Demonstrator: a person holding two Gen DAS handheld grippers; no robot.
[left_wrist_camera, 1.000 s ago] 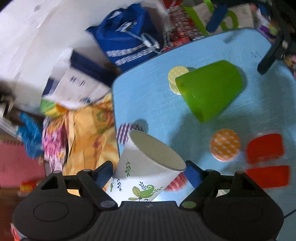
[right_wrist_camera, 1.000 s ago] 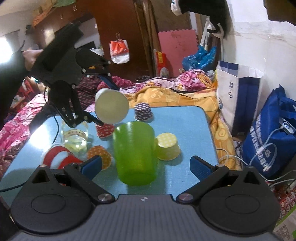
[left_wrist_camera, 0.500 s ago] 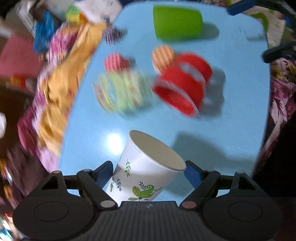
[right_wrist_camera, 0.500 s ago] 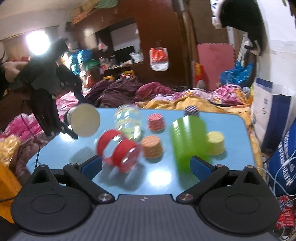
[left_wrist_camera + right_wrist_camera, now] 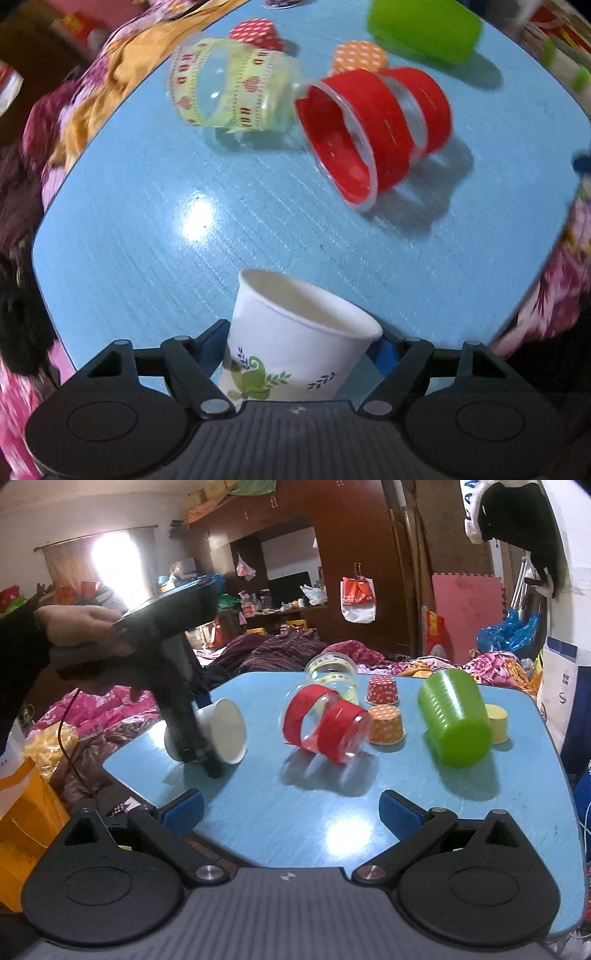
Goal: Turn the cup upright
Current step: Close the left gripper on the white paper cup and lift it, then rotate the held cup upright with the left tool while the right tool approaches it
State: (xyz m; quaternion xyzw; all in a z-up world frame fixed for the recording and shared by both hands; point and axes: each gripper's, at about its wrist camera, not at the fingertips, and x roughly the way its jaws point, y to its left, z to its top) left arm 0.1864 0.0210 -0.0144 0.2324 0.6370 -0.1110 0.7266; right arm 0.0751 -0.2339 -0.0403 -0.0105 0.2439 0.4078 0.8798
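Note:
My left gripper (image 5: 297, 347) is shut on a white paper cup (image 5: 295, 343) with green leaf print, its open mouth tilted away from the camera, just above the blue table (image 5: 147, 240). In the right wrist view the left gripper (image 5: 207, 738) holds the cup (image 5: 225, 731) on its side, low over the table's left part, the cup's flat base facing the camera. My right gripper (image 5: 291, 812) is open and empty over the table's near edge.
A clear cup with red bands (image 5: 325, 723) lies on its side mid-table; a clear cup with a yellow band (image 5: 332, 675) is behind it. A green cup (image 5: 458, 723) stands upside down at right. Small dotted paper cups (image 5: 386, 723) sit nearby. Bedding surrounds the table.
My left gripper has carried the paper cup left and down to the table's left part while turning it. The right gripper has swung its view left; it stays open.

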